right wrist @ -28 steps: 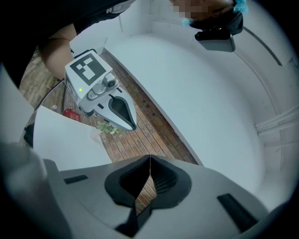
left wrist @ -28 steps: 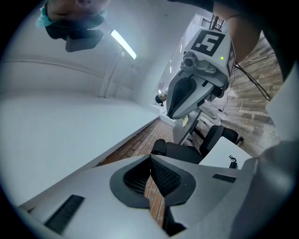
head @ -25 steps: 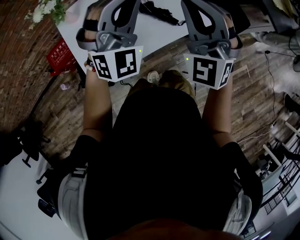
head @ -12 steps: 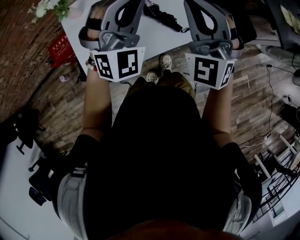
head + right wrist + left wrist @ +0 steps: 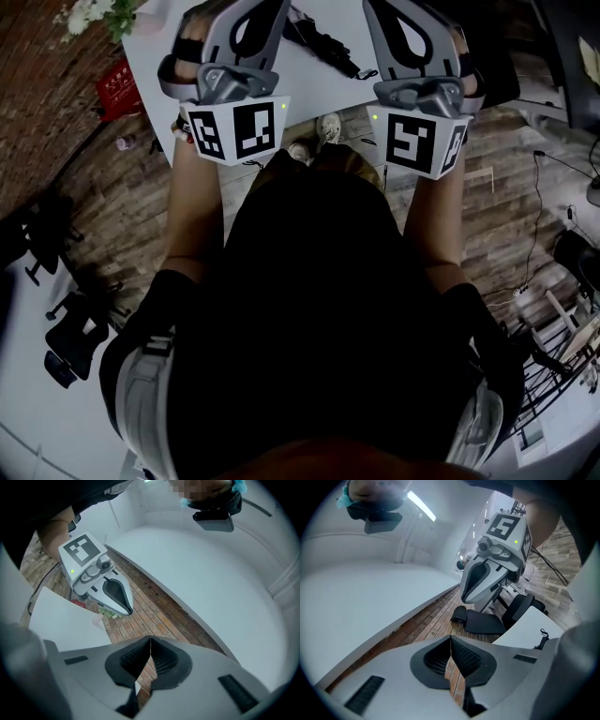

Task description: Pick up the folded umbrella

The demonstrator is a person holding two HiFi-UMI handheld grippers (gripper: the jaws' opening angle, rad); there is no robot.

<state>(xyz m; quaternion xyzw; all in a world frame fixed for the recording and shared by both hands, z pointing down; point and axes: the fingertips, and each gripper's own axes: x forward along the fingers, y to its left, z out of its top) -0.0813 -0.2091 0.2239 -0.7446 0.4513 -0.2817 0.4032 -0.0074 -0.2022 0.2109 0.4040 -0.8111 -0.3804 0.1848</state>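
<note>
Umbrella (image 5: 323, 42), folded and black, lies on the white counter (image 5: 314, 89) beyond my left gripper (image 5: 239, 37) and right gripper (image 5: 412, 37) in the head view. Left gripper view: jaws pressed together, empty. Right gripper view: likewise. I'd open one before reaching.

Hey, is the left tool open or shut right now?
Shut. In the left gripper view, the left tool has its two ribbed pads meeting at the tips, with nothing caught between them.
</note>
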